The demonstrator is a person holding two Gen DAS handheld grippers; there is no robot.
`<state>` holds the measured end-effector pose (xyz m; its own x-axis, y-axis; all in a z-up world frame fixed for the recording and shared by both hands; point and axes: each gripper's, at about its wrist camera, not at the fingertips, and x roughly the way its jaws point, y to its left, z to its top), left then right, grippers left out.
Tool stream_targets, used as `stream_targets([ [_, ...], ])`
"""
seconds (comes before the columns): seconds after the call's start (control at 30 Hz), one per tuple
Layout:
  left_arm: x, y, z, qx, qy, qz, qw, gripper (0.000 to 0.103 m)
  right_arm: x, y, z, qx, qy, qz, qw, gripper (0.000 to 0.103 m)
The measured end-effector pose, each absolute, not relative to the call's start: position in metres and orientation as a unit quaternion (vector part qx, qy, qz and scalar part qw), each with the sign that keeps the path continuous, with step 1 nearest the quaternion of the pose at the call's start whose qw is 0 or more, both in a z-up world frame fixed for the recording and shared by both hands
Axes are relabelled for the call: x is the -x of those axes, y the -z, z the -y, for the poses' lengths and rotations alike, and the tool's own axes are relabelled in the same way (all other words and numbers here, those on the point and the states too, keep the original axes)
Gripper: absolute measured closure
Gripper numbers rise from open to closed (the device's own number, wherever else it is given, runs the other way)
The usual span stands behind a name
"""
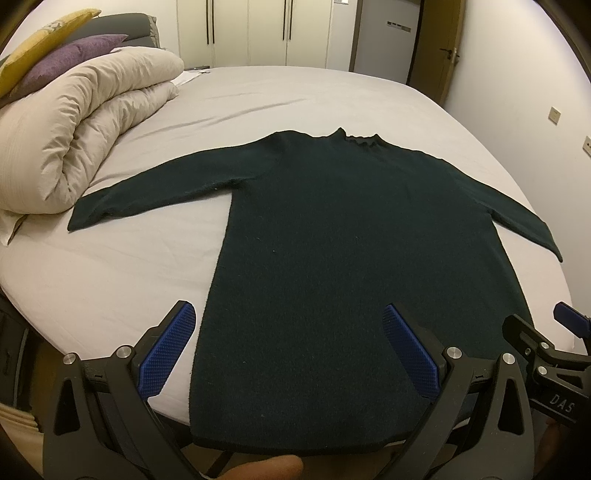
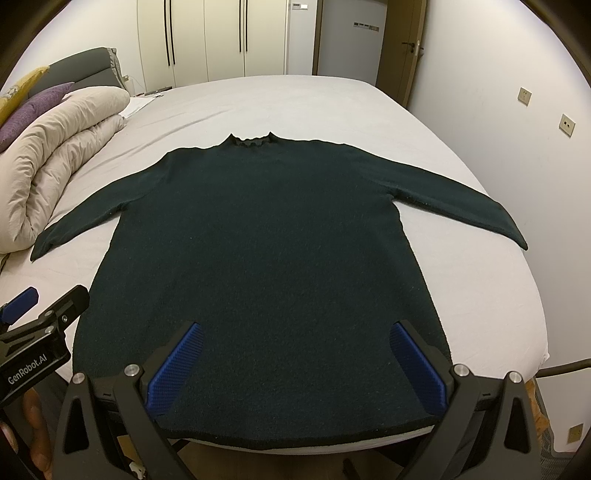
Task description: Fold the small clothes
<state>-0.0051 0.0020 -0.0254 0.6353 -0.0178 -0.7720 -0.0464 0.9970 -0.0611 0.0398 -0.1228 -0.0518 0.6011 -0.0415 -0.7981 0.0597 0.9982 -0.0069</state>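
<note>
A dark green long-sleeved sweater [image 1: 332, 229] lies flat on the white bed [image 1: 110, 273], sleeves spread, collar at the far end and hem at the near edge. It also shows in the right wrist view [image 2: 273, 258]. My left gripper [image 1: 288, 317] is open, empty, hovering over the hem's left part, its left fingertip over the sheet. My right gripper [image 2: 295, 332] is open and empty over the hem's right part. The right gripper [image 1: 554, 332] shows at the right edge of the left wrist view; the left gripper [image 2: 44, 302] shows at the left edge of the right wrist view.
A rolled beige duvet [image 1: 85, 129] lies on the bed's left side with purple [image 1: 74, 55] and yellow [image 1: 44, 33] pillows behind it. Wardrobe doors [image 1: 251, 29] and a room door [image 1: 436, 40] stand beyond the bed. A wall [image 2: 517, 110] runs along the right.
</note>
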Motion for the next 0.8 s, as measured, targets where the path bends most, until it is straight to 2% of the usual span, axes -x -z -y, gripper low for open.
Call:
stream_targets([
  [0.27, -0.002, 0.03, -0.024, 0.063, 0.006, -0.415, 0.907, 0.0, -0.042, 0.06, 0.116, -0.002, 0.03, -0.454, 0.89, 0.0],
  [0.47, -0.025, 0.031, -0.084, 0.142, 0.019, -0.41, 0.901, 0.0, -0.053, 0.065, 0.108, 0.004, 0.027, -0.459, 0.888, 0.0],
  [0.57, -0.043, 0.038, -0.122, 0.19, 0.029, -0.409, 0.892, 0.0, -0.062, 0.064, 0.104, -0.002, 0.013, -0.456, 0.89, 0.0],
  [0.7, -0.056, 0.049, -0.181, 0.284, 0.027, -0.366, 0.886, 0.0, -0.075, 0.055, 0.095, -0.017, -0.025, -0.436, 0.899, 0.0],
  [0.8, -0.077, 0.074, -0.232, 0.377, 0.027, -0.394, 0.838, 0.0, -0.086, 0.046, 0.084, -0.021, -0.054, -0.418, 0.907, 0.0],
])
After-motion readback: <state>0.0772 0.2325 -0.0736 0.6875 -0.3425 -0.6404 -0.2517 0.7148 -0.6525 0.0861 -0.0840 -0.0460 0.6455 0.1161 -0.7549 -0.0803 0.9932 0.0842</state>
